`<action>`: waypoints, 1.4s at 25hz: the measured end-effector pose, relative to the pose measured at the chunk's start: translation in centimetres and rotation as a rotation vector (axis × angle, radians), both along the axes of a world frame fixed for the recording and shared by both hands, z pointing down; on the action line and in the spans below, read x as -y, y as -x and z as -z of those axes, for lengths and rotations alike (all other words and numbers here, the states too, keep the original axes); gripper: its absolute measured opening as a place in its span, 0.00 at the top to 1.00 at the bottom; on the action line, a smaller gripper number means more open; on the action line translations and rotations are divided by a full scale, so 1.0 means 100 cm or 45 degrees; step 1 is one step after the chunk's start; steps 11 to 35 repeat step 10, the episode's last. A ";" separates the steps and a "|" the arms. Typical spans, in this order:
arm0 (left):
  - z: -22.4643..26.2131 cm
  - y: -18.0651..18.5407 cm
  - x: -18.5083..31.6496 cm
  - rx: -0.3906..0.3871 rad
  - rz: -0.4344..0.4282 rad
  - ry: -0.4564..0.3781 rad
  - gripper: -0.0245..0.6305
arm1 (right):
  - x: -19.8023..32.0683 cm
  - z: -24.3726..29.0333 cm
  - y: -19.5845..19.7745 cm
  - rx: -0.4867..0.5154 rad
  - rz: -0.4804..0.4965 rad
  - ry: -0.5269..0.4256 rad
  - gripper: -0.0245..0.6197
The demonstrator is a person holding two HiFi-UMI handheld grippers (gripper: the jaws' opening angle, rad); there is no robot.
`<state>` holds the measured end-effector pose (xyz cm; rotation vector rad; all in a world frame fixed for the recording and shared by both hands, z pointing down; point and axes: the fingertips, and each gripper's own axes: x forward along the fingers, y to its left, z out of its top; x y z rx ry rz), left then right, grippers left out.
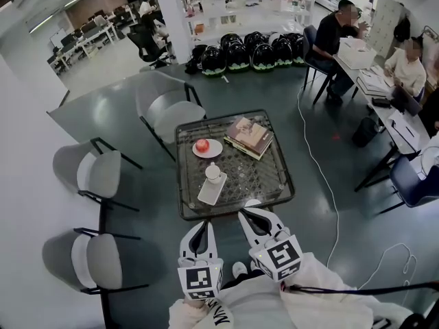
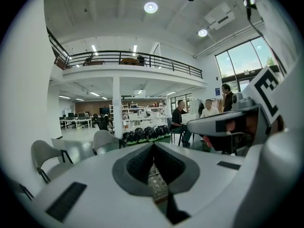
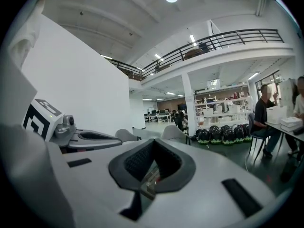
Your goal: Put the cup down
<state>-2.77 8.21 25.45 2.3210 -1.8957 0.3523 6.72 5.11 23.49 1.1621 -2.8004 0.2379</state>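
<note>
A white cup [image 1: 213, 173] stands upright at the far end of a white oblong tray [image 1: 209, 193] on the glass table [image 1: 236, 210]. Neither gripper touches it. My left gripper [image 1: 199, 223] [image 2: 153, 145] hovers short of the table's near edge with its jaws together and nothing between them. Beside it, my right gripper [image 1: 252, 213] [image 3: 153, 141] is also shut and empty, its tip just over the near rim. Both point roughly level toward the table. The cup is hidden behind the jaws in both gripper views.
On the table also lie a plate [image 1: 214, 150] with a red apple [image 1: 202, 145] and a stack of books [image 1: 248, 136]. Grey chairs [image 1: 96, 173] stand left and behind. A cable [image 1: 322, 177] runs over the floor on the right, and people sit at desks [image 1: 384, 88].
</note>
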 end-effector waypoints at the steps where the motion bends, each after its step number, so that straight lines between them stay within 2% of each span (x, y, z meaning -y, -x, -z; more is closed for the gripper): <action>1: -0.001 0.001 0.000 -0.001 0.002 0.001 0.95 | 0.000 0.000 0.001 -0.001 0.002 0.000 0.95; 35: -0.002 0.009 0.005 -0.011 0.007 0.010 0.95 | 0.004 0.010 0.008 -0.010 0.012 -0.030 0.95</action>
